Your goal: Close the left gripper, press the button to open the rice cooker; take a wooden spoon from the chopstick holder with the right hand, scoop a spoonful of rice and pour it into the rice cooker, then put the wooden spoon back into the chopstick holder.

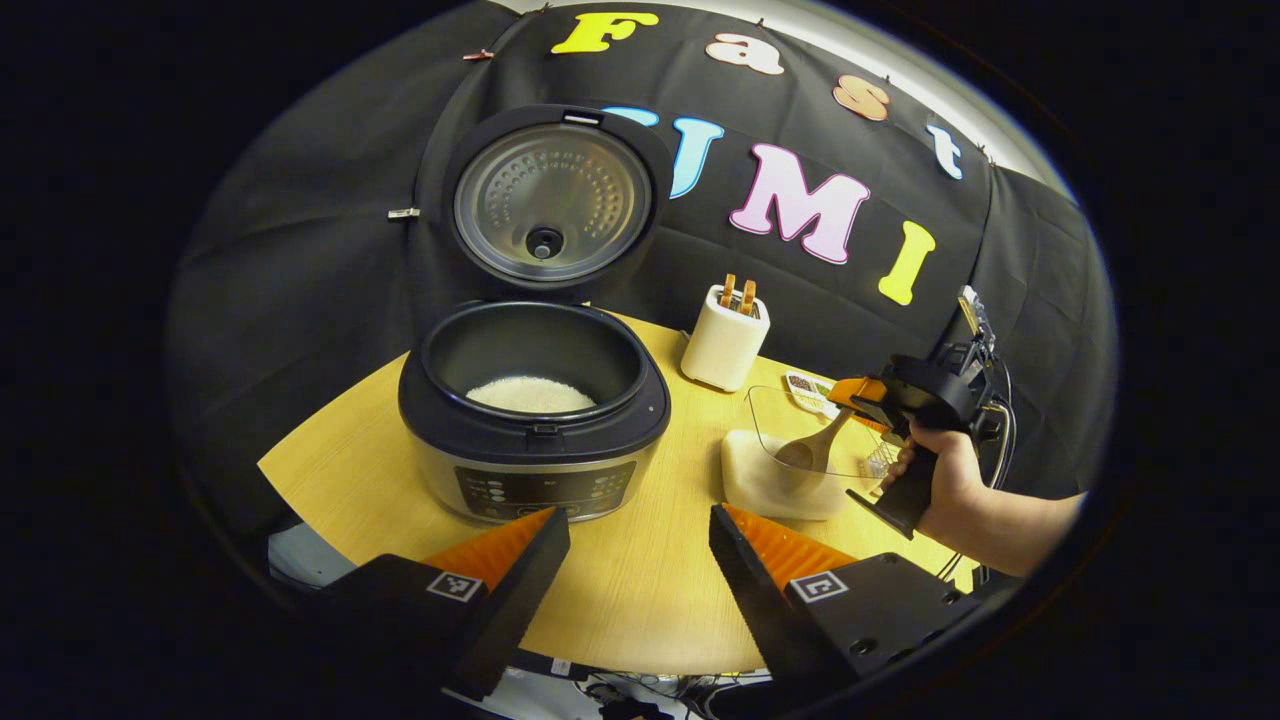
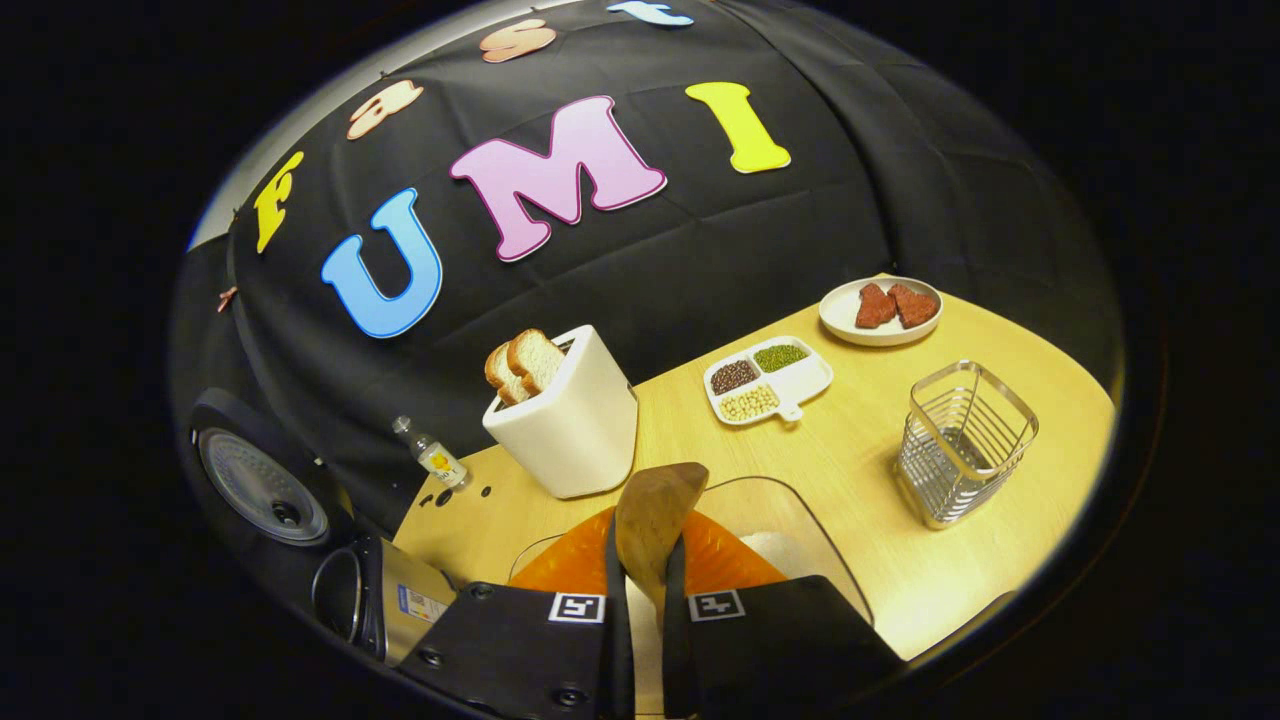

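I have the right hand-held gripper (image 2: 640, 600) clamped on the handle of the wooden spoon (image 1: 812, 447). In the left gripper view, the spoon's bowl dips into the clear rice container (image 1: 790, 450), which sits on the tabletop (image 1: 640, 590) just to the right of the rice cooker (image 1: 532, 420). The spoon's long axis slants from my right hand (image 1: 940, 480) down and toward the cooker, bowl end lowest.

The cooker's lid (image 1: 550, 200) stands upright and open, and white rice already lies in the inner pot (image 1: 530, 395). My left hand-held gripper (image 1: 640, 560) hovers in front of the cooker with its fingers parted, holding nothing.

What matters next, I judge, is that the pot's mouth lies beyond the spoon's bowl end and higher than it, so the scoop has to lift clear of the container wall and travel along its own axis. The wire chopstick holder (image 2: 965, 440) stands on the opposite side, well apart from the spoon.
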Demonstrator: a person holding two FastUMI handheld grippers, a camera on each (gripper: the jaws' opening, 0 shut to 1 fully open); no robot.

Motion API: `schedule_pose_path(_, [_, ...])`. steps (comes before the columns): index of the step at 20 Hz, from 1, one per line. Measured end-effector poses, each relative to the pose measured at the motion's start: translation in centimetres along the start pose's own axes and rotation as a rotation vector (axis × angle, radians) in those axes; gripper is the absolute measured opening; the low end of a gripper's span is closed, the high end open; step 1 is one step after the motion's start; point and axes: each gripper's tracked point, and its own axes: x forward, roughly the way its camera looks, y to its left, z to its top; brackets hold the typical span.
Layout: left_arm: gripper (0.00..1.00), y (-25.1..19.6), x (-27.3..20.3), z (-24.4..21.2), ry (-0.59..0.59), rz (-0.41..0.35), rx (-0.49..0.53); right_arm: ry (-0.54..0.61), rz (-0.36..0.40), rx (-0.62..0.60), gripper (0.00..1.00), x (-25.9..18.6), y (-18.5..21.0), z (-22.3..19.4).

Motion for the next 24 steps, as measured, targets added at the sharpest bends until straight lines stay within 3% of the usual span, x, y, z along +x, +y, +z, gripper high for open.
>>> schedule_pose_path(5, [0.95, 0.2, -0.9, 0.5, -0.016, -0.002, 0.008, 0.069, 0.016, 0.163, 0.16, -1.2, 1.2, -1.3])
schedule_pose_path(12, [0.95, -0.8, -2.0, 1.0, -0.03, -0.026, 0.044, 0.13, 0.057, 0.241, 0.16, -2.1, 3.7, -1.8])
schedule_pose_path(20, [0.95, -1.3, -3.1, 1.3, -0.033, -0.036, 0.062, 0.111, -0.036, 0.413, 0.16, -3.5, -2.2, -0.5])
schedule_pose_path(21, [0.95, -1.2, -3.1, 1.4, -0.034, -0.036, 0.069, 0.109, -0.05, 0.444, 0.2, -4.0, -3.1, -0.3])
schedule_pose_path(22, [0.95, -1.0, -3.1, 1.6, -0.036, -0.034, 0.077, 0.105, -0.059, 0.477, 0.15, -4.2, -3.9, 0.0])
schedule_pose_path(24, [0.95, -0.7, -3.1, 1.9, -0.041, -0.033, 0.086, 0.098, -0.079, 0.547, 0.16, -4.8, -5.5, 0.6])
